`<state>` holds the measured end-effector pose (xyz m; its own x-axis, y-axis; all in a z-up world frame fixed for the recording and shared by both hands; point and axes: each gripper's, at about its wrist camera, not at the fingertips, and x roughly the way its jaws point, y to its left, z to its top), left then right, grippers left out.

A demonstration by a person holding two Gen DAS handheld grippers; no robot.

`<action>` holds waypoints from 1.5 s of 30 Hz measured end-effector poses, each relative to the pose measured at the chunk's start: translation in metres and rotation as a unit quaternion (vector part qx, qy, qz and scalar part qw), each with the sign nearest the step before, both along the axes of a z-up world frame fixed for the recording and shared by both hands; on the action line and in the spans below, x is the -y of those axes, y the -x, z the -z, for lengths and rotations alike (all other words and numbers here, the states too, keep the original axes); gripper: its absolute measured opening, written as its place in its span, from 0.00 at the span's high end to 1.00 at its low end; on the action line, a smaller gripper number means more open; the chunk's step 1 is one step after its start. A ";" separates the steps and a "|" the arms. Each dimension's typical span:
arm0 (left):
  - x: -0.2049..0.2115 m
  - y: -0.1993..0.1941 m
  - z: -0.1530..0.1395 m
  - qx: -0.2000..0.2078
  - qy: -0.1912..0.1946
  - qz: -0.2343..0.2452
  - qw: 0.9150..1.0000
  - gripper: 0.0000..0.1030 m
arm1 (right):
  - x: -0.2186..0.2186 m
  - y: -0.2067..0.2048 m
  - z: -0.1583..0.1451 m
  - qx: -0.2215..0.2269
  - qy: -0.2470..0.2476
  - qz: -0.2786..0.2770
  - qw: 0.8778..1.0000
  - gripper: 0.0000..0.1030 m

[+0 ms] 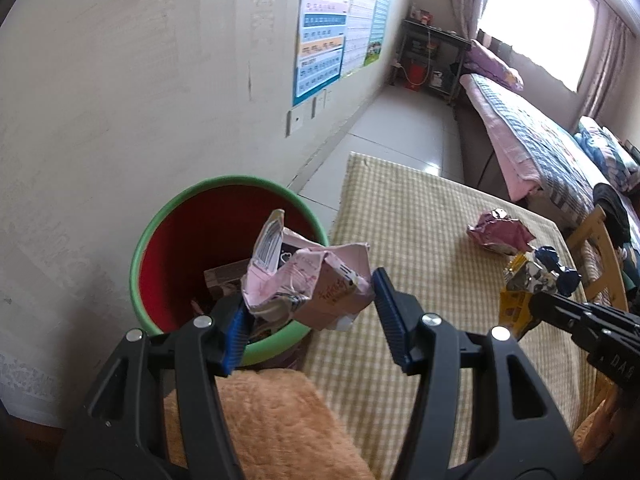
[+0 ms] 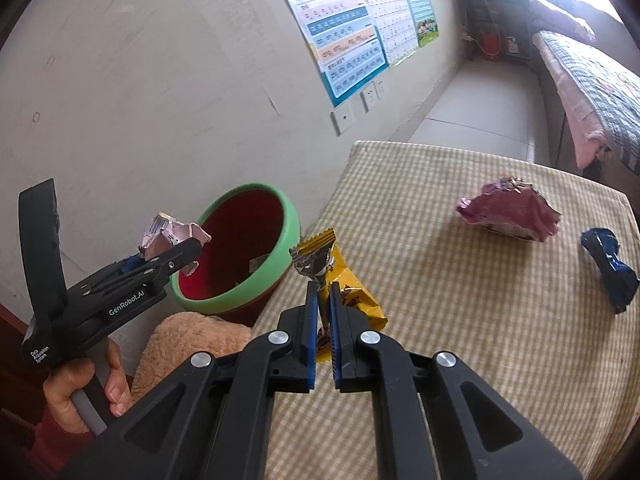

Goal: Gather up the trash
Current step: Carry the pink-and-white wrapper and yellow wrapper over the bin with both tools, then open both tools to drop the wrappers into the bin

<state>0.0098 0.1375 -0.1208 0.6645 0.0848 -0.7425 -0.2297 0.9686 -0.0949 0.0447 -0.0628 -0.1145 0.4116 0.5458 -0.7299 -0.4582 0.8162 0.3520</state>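
Red bin with green rim (image 1: pixel 224 184) standing on the floor against the wall, just beside the left edge of the table; inside, a dark printed carton piece (image 1: pixel 222 280) and some small scraps at the bottom, otherwise mostly red wall visible. Table covered with a yellow checked cloth (image 2: pixel 460 340); on it, a crumpled pink foil bag (image 2: pixel 508 210) toward the far right, and a crumpled blue wrapper (image 2: pixel 610 270) nearer the right edge, well apart from the bin. Plush tan cushion (image 1: pixel 264 420) beside the bin at the near table corner. Room beyond: pale wall with learning posters (image 1: pixel 328 36), tiled floor, bed with patterned quilt (image 1: pixel 532 132) under a bright window, dark shelf unit in the far corner. Left gripper (image 1: pixel 308 312) partly open, blue pads (image 1: pixel 390 312) clamped on a crushed pink paper carton (image 1: pixel 316 280), held above the bin's near rim; in the right wrist view, a hand (image 2: pixel 86 384) on its grey handle. Right gripper (image 2: pixel 324 320) closed tight on a yellow snack wrapper (image 2: pixel 344 280), silver inside showing at the torn top, held over the table edge just right of the bin.
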 end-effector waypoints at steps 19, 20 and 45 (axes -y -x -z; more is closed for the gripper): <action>-0.059 0.010 0.008 -0.010 0.003 -0.053 0.999 0.48 | -0.064 -0.015 0.006 -0.005 0.010 -0.060 0.998 0.95; -0.063 0.011 0.009 -0.010 0.001 -0.057 0.998 0.48 | -0.067 -0.016 0.006 -0.005 0.010 -0.063 0.998 0.95; -0.121 -0.015 0.042 -0.039 0.009 -0.089 0.995 0.47 | -0.163 -0.073 0.021 -0.047 -0.014 -0.104 0.993 0.92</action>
<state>0.0245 0.2586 -0.1628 0.5809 0.1830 -0.7931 -0.4056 0.9099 -0.0872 0.1176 0.1000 -0.1351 0.2175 0.6331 -0.7429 -0.5800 0.6960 0.4233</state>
